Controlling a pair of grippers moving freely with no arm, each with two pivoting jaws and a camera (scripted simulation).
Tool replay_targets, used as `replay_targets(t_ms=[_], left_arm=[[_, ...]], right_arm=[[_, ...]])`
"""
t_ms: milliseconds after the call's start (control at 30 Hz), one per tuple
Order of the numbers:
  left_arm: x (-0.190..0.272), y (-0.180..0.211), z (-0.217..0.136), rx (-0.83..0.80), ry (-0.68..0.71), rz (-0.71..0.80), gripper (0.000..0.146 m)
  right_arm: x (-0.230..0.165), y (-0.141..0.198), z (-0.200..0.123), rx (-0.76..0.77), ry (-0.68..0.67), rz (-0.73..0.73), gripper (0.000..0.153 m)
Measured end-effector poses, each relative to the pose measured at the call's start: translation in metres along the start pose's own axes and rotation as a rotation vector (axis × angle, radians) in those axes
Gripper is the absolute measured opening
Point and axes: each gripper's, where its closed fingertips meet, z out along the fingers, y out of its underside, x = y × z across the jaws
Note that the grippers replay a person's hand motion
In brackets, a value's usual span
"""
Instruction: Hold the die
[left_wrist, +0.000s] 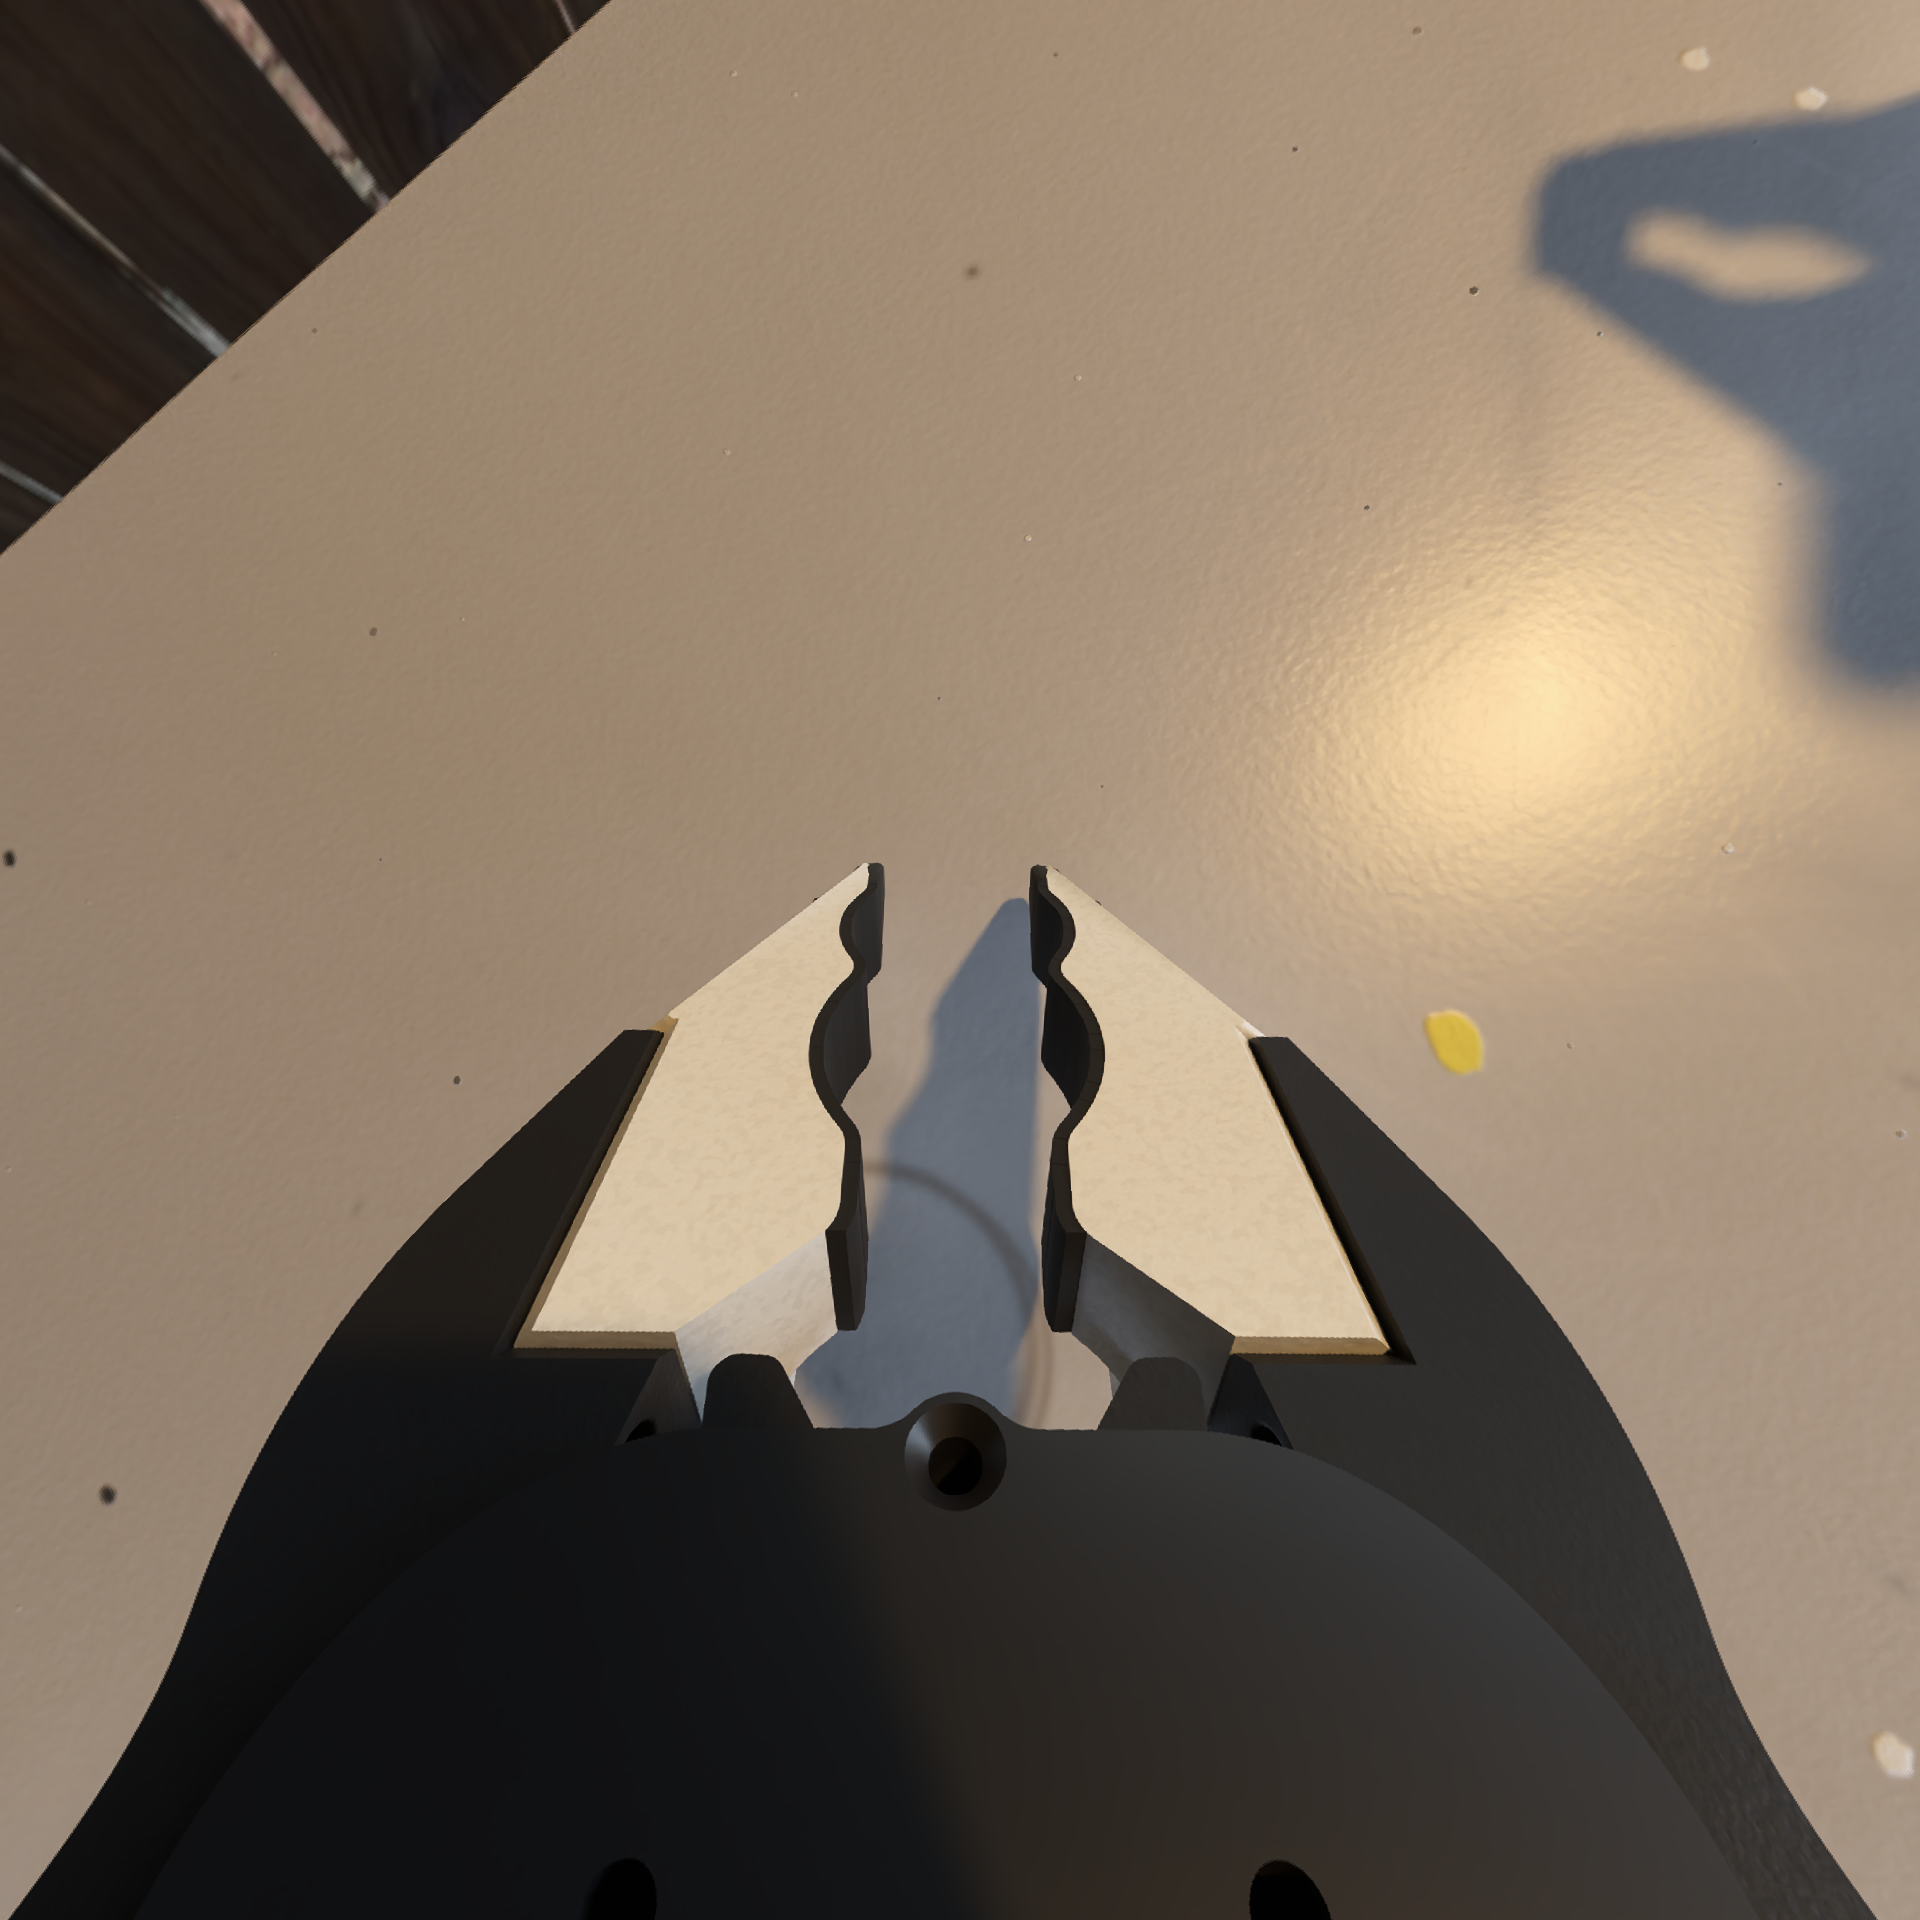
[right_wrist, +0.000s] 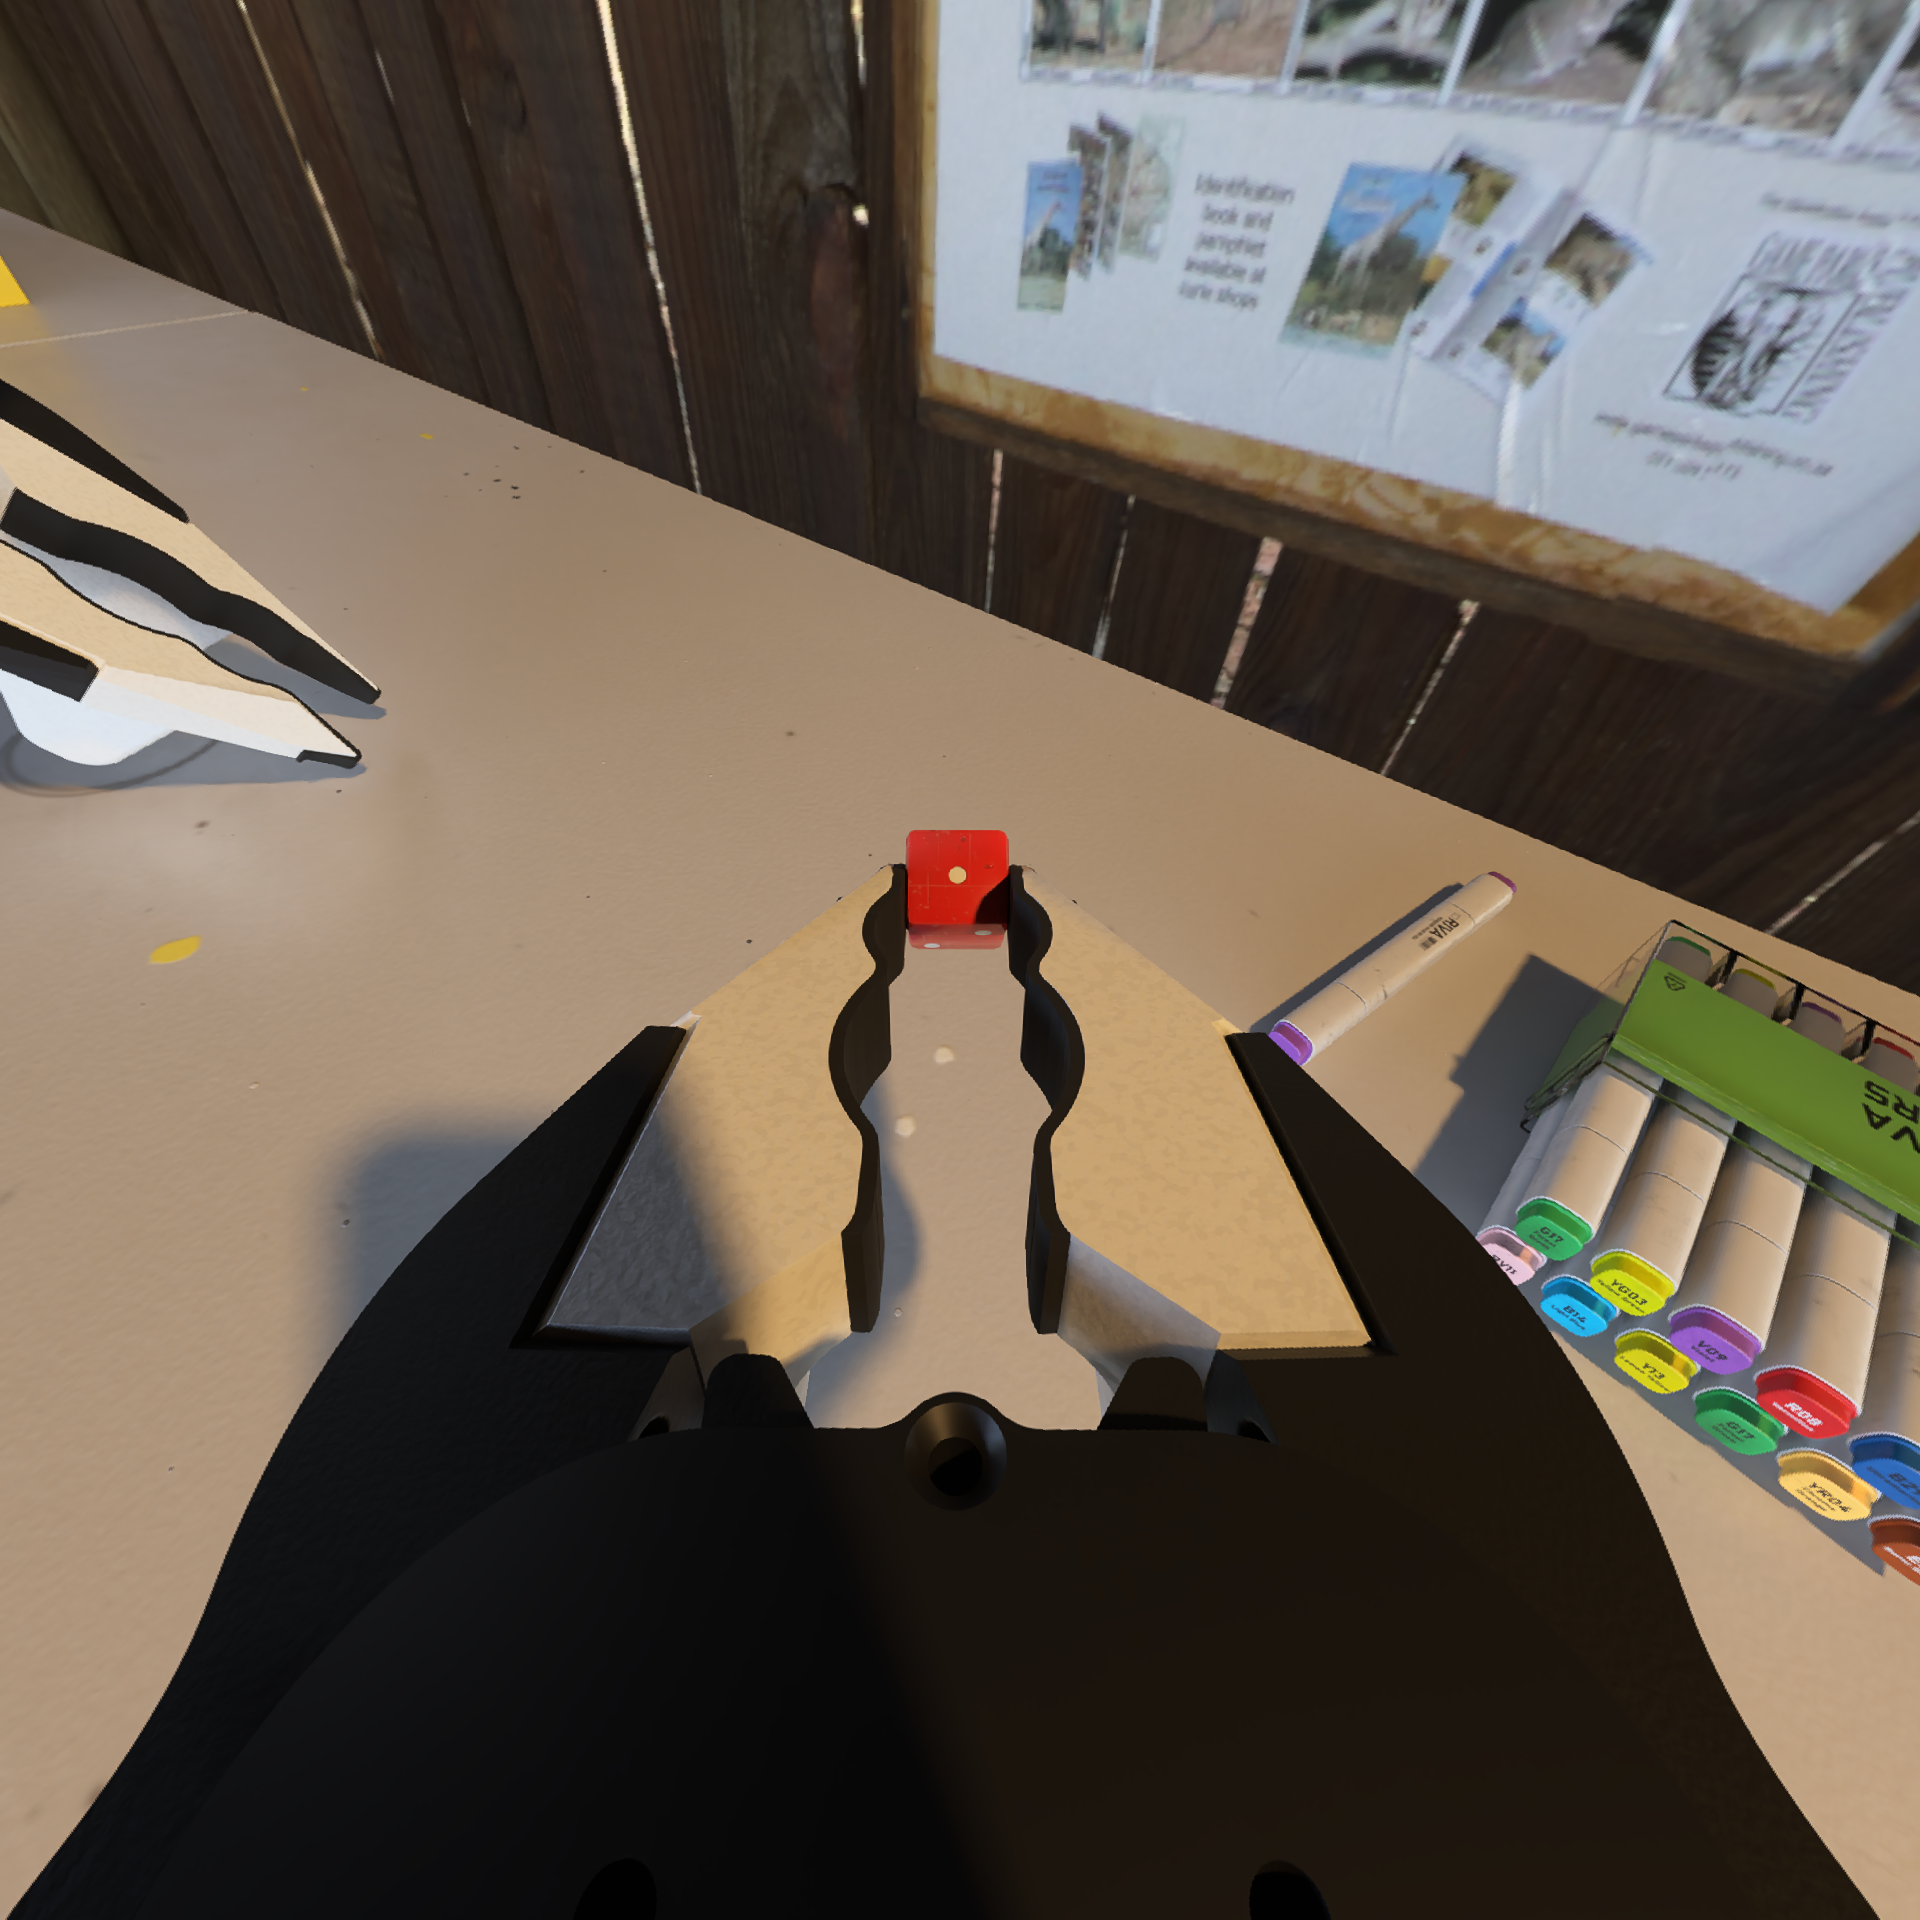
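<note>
The right gripper (right_wrist: 957, 883) pinches the red die (right_wrist: 956, 878) at its very fingertips, closed on both side faces, apparently just above the table (right_wrist: 623, 644). With so little pad overlap, I judge the die could twist or pop forward if squeezed unevenly. Beside it lies a loose marker (right_wrist: 1397, 961); farther left, the left gripper (left_wrist: 956, 883) sits parted and empty.

beige speckled surface (right_wrist: 644, 665) with glossy warm light patch (left_wrist: 1527, 707), dark wood plank wall (right_wrist: 582, 239) behind, framed picture board (right_wrist: 1455, 260) on wall
</note>
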Motion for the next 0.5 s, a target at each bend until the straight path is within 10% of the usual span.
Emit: replay_targets(t_ms=[500], left_arm=[[0.0025, -0.0032, -0.0017, 0.030, 0.021, 0.008, 0.029]], right_arm=[[-0.0059, -0.0010, -0.0017, 0.010, -0.013, -0.011, 0.019]])
